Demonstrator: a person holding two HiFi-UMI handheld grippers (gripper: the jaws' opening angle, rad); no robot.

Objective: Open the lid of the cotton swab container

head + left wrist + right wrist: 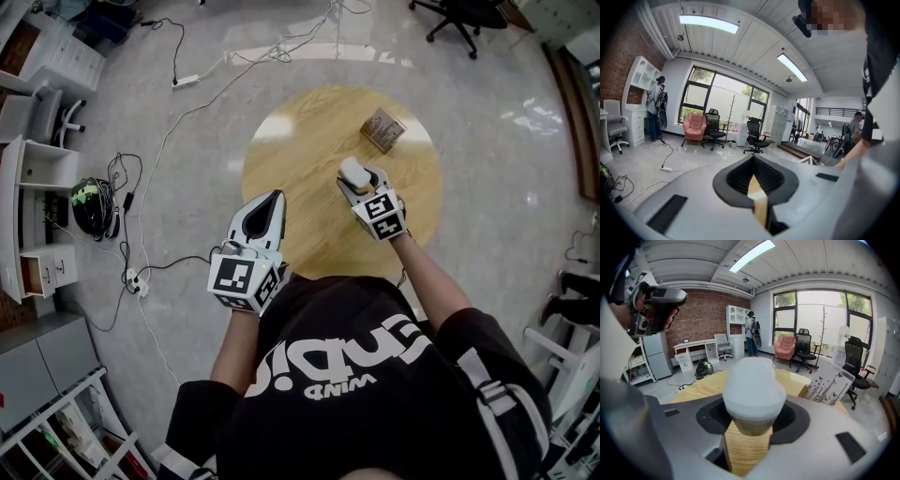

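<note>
The cotton swab container is a small tub with a white lid, held above the round wooden table near its middle. My right gripper is shut on it. In the right gripper view the container fills the space between the jaws of that gripper, lid on and facing away from the camera. My left gripper hovers at the table's left edge, shut and holding nothing. The left gripper view shows its jaws pressed together, with a sliver of wooden table behind them.
A small patterned box stands at the table's far right, also seen as a butterfly-print box. Cables and a power strip lie on the floor to the left. White shelves line the left side; an office chair stands beyond.
</note>
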